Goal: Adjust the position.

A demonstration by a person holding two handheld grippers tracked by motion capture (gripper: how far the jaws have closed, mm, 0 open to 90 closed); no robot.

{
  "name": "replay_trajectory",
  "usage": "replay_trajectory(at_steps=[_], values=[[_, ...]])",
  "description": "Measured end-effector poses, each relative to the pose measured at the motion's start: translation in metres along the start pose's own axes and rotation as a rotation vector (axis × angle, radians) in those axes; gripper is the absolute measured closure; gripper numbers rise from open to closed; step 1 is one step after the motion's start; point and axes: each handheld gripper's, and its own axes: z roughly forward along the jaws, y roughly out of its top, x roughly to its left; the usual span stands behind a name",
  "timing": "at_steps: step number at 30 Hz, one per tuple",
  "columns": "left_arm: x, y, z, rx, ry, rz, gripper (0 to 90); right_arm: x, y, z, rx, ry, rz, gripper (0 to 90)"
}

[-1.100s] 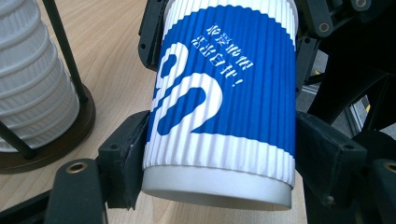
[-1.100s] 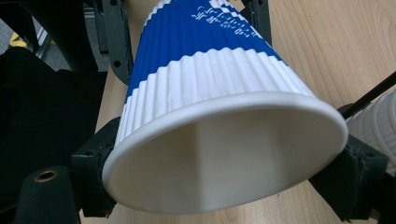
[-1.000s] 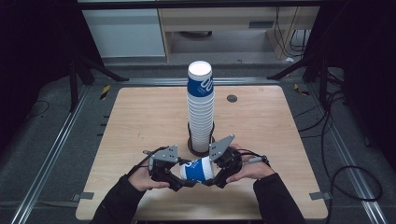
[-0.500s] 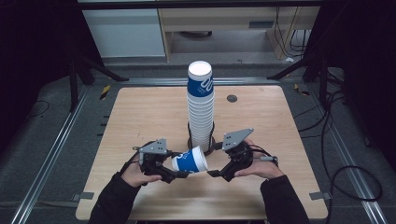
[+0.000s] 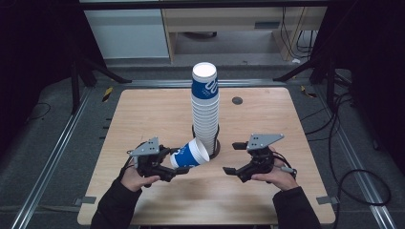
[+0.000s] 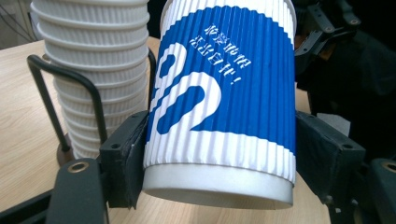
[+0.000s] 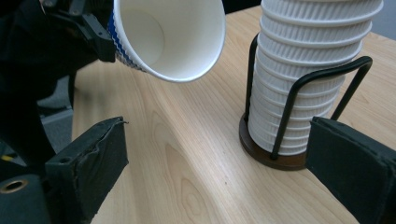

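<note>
Left tongs: I keep them clamped on the blue-and-white ribbed paper cup, lying sideways above the wooden tabletop | Right tongs: jaws just opened wide, empty, drawn off the cup – handover done | Beyond: tall white cup stack in black wire holder, next destination, I judge.

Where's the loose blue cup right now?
In the high view the blue cup lies on its side in the left gripper, left of the cup stack in its holder, its open mouth toward the open right gripper.
</note>
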Motion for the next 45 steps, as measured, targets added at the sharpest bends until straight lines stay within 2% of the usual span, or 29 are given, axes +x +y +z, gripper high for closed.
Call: replay_trajectory(at_steps=[6,8,10,17,26,33,37,45], values=[[-0.007,-0.001,0.006,-0.03,-0.034,0.015,25.1,0.003,-0.003,0.003,-0.039,0.046,0.026,6.1],[-0.009,-0.002,0.01,-0.023,-0.047,0.027,25.0,0.004,-0.002,0.005,-0.053,0.063,0.03,6.1],[-0.013,-0.002,0.015,-0.015,-0.06,0.038,25.1,0.006,-0.001,0.009,-0.076,0.102,0.039,6.1],[-0.018,-0.004,0.025,-0.001,-0.087,0.046,25.1,0.012,0.003,0.016,-0.089,0.16,0.04,5.7],[-0.024,-0.004,0.033,0.007,-0.11,0.064,25.1,0.016,0.004,0.026,-0.084,0.196,0.048,5.6],[-0.028,-0.005,0.039,0.018,-0.111,0.086,25.1,0.016,0.004,0.035,-0.072,0.219,0.053,7.7],[-0.028,-0.006,0.041,0.03,-0.114,0.089,25.2,0.016,0.003,0.036,-0.073,0.24,0.058,12.1],[-0.028,-0.006,0.041,0.036,-0.12,0.084,25.2,0.015,0.002,0.036,-0.067,0.251,0.068,13.6]])
